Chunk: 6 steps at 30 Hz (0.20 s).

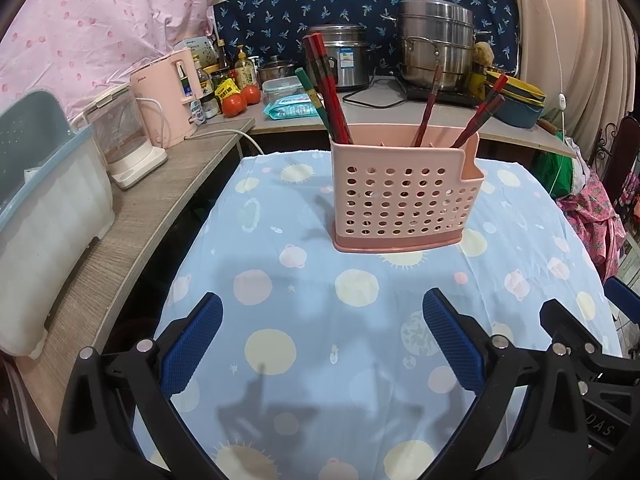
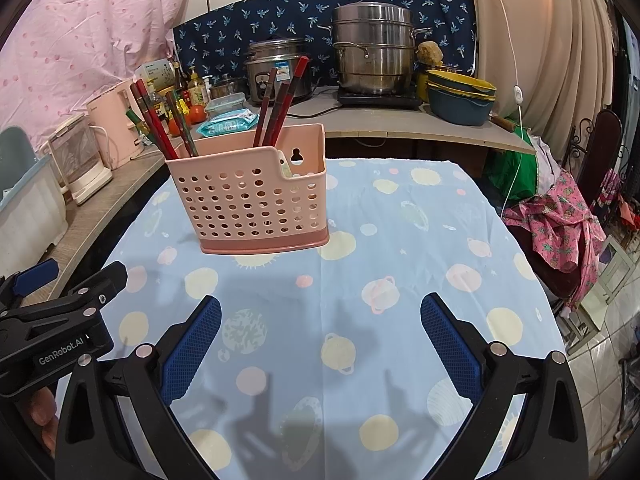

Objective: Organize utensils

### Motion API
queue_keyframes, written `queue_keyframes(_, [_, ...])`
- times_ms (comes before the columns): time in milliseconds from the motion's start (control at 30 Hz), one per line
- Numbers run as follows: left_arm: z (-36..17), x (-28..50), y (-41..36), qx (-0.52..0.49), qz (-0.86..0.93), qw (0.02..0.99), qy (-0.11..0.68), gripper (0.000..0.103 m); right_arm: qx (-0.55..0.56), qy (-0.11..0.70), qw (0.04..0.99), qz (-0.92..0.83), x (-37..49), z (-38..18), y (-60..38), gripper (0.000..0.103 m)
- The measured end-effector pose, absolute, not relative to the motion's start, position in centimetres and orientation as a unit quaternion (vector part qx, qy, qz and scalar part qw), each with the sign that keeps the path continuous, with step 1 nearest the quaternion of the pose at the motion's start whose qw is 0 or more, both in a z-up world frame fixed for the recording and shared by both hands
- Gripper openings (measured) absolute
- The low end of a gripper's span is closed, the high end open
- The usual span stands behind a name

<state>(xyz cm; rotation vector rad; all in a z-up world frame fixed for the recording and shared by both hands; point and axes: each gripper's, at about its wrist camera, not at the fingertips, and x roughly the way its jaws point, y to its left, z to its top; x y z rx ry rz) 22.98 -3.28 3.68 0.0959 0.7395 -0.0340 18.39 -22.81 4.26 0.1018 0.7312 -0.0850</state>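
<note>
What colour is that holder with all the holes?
The utensil holder is pale pink with a darker pink base, clearest in the right wrist view.

A table draped in a pale blue cloth printed with planets stands before a cluttered counter. Steel pots and a rice cooker sit against a navy patterned fabric. A pink sheet hangs at left over a wooden shelf holding a pink kettle; beige curtains hang at right above a tiled floor.
</note>
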Motion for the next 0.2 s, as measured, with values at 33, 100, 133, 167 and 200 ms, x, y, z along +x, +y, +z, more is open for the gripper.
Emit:
queue_keyframes(33, [3.73,23.02,-3.22,0.044,-0.015,0.931,0.361,0.096,0.05,0.358,0.932,-0.041,18.4,4.25,-22.81,0.096])
queue_keyframes(100, [3.77,23.0,-3.16,0.044,-0.014,0.932,0.36,0.096,0.049,0.358,0.932,-0.041,18.39,4.26,-22.8,0.096])
queue_keyframes(133, [3.8,22.95,-3.16,0.044,-0.014,0.932,0.359,0.096,0.05,0.358,0.932,-0.041,18.39,4.25,-22.81,0.096])
queue_keyframes(167, [3.81,22.92,-3.15,0.045,-0.014,0.932,0.359,0.096,0.049,0.358,0.932,-0.041,18.39,4.26,-22.81,0.096])
queue_keyframes(200, [3.81,22.91,-3.14,0.046,-0.015,0.932,0.359,0.096,0.049,0.358,0.932,-0.042,18.41,4.28,-22.81,0.096])
